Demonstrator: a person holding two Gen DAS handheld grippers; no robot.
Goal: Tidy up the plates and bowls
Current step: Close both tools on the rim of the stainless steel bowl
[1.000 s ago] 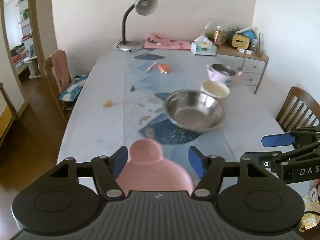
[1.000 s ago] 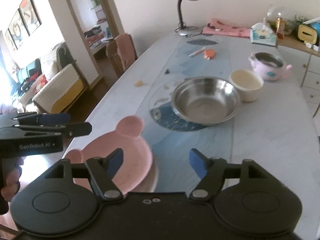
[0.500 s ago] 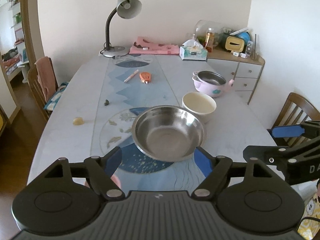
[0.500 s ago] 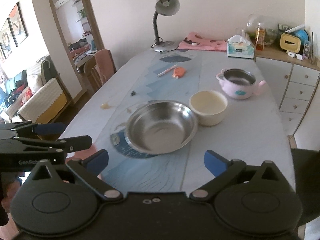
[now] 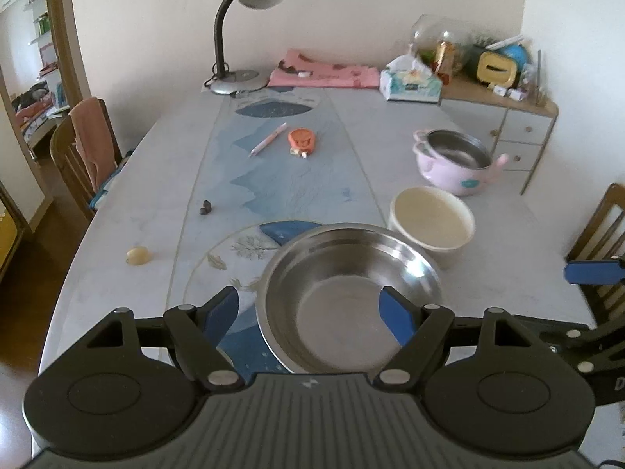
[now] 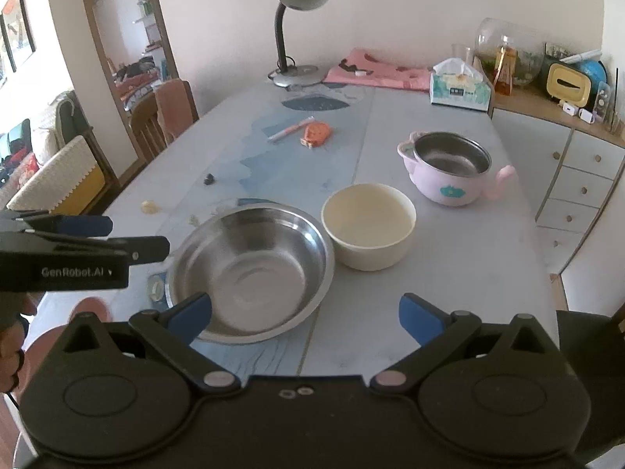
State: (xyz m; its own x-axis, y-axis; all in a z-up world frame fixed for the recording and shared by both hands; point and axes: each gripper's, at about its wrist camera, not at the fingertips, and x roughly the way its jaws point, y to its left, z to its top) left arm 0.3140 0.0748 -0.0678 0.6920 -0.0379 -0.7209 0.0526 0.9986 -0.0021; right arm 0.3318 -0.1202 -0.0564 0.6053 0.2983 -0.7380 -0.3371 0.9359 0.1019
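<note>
A steel bowl (image 5: 347, 293) sits on the table near its front edge, also in the right wrist view (image 6: 250, 269). A cream bowl (image 5: 431, 222) stands just behind and right of it (image 6: 369, 224). A pink pot with a steel liner (image 5: 455, 162) stands farther back (image 6: 449, 170). The edge of a pink plate (image 6: 91, 308) shows at the lower left. My left gripper (image 5: 312, 308) is open and empty over the steel bowl's near side. My right gripper (image 6: 304, 310) is open and empty above the bowl's front right rim.
A desk lamp (image 5: 242, 39), pink cloth (image 5: 324, 74) and tissue box (image 5: 410, 84) stand at the far end. A pen (image 5: 269, 138) and an orange item (image 5: 301, 140) lie mid-table. Chairs (image 5: 86, 152) flank the table; a drawer cabinet (image 6: 578, 179) stands right.
Both grippers moved forward from over the pink plate to the steel bowl. The plate has dropped almost out of view. Both stay open.
</note>
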